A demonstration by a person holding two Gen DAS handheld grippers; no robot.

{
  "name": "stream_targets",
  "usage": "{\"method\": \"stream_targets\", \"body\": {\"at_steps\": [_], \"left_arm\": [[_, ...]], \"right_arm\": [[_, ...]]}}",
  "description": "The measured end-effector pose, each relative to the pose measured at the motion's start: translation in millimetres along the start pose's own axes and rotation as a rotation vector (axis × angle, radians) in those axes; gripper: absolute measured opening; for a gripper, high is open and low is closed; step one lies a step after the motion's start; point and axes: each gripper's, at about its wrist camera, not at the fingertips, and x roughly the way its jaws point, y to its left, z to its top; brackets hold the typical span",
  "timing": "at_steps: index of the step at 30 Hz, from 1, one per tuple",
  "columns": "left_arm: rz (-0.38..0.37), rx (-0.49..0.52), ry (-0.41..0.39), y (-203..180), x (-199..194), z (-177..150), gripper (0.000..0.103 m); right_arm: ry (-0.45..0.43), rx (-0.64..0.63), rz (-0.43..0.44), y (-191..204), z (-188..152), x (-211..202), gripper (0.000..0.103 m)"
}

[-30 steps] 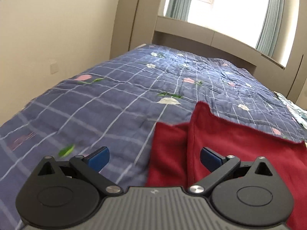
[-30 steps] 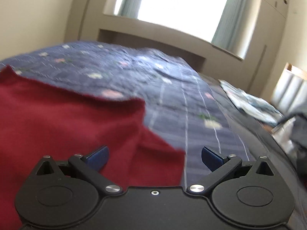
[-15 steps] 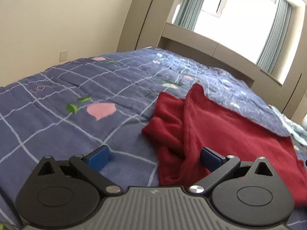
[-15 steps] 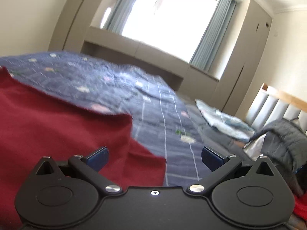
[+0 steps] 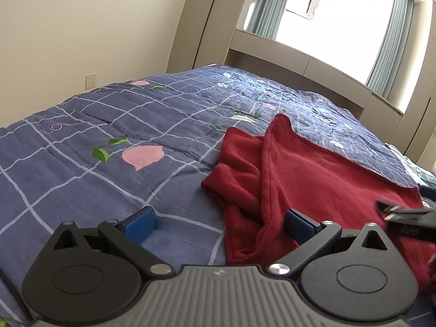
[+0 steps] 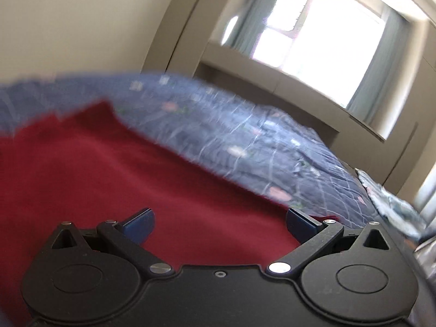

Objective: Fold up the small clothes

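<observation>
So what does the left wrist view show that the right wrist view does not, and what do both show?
Only the left wrist view shows the wall socket, the "LOVE" lettering on the quilt, the red cloth's rumpled left edge and the open left gripper. Only the right wrist view shows the light patterned fabric at the bed's right side and the open right gripper midway between its fingertips. Both show the red cloth, the blue checked quilt and the window.

The blue checked quilt (image 5: pixel 114 147) carries the pink stitched word "LOVE".
</observation>
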Motion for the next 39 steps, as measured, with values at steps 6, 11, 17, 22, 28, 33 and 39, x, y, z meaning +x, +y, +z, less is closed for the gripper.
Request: {"method": "stream_targets", "body": {"at_steps": [6,11,17,22,28,33,39], "left_arm": [[0.004,0.005,0.003,0,0,0,0.103],[0.006,0.005,0.004,0,0,0,0.103],[0.007,0.007,0.004,-1,0,0,0.103],[0.007,0.006,0.004,-1,0,0,0.103],[0.015,0.015,0.007,-1,0,0,0.103],[0.018,0.018,0.009,-2,0,0,0.103],[0.020,0.019,0.009,-2,0,0,0.103]], "right_arm": [[-0.014,0.030,0.014,-4,-8,-6,0.102],[-0.001,0.103,0.017,-9,-24,-25,0.102],[-0.026,0.118,0.004,-3,-34,-52,0.102],[-0.048,0.086,0.019,6,-38,-66,0.102],[-0.057,0.039,0.006,16,-40,-65,0.102],[-0.062,0.033,0.000,17,-41,-66,0.102],[-0.060,0.046,0.011,15,-41,-65,0.102]]}}
